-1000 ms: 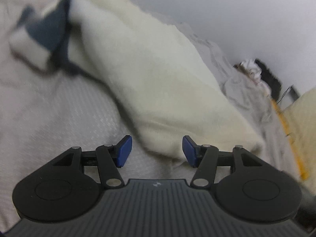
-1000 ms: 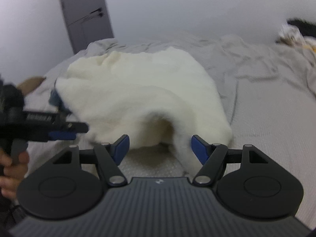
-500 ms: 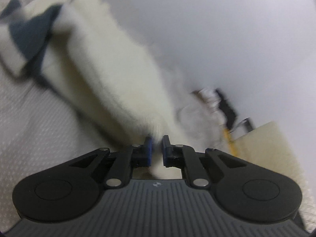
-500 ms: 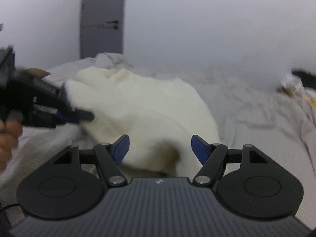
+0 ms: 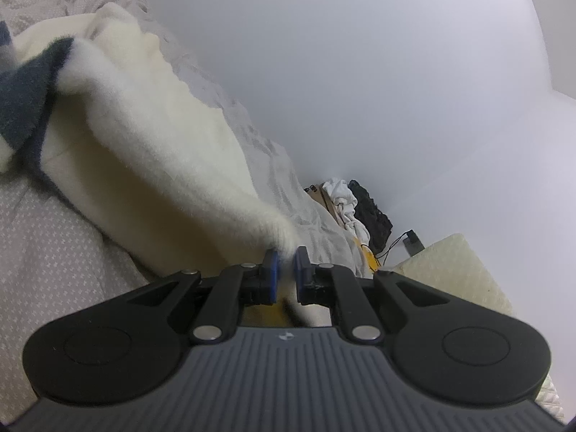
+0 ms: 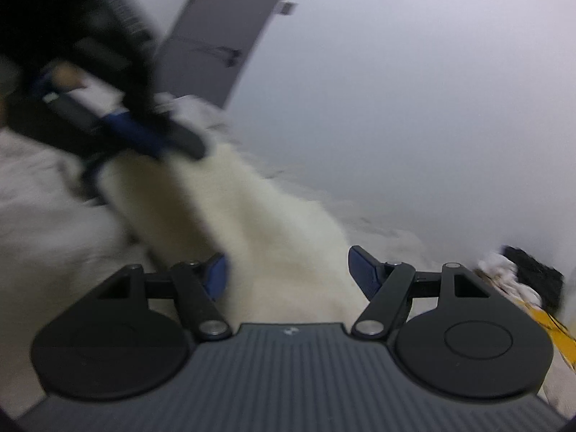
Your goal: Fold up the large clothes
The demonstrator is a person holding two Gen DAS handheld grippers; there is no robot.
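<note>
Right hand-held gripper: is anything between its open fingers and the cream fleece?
Nothing visible. The right hand-held gripper stands open with the cream fleece straight ahead between its fingers. The left hand-held gripper pinches a corner, off to the side.

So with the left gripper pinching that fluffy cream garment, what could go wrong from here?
1. The left gripper pinches only a thin corner of the cream garment; the fleece could slip free as it lifts.
2. The right gripper is open with fleece between its fingers, ungripped, so the garment may hang lopsided and bunch.
</note>
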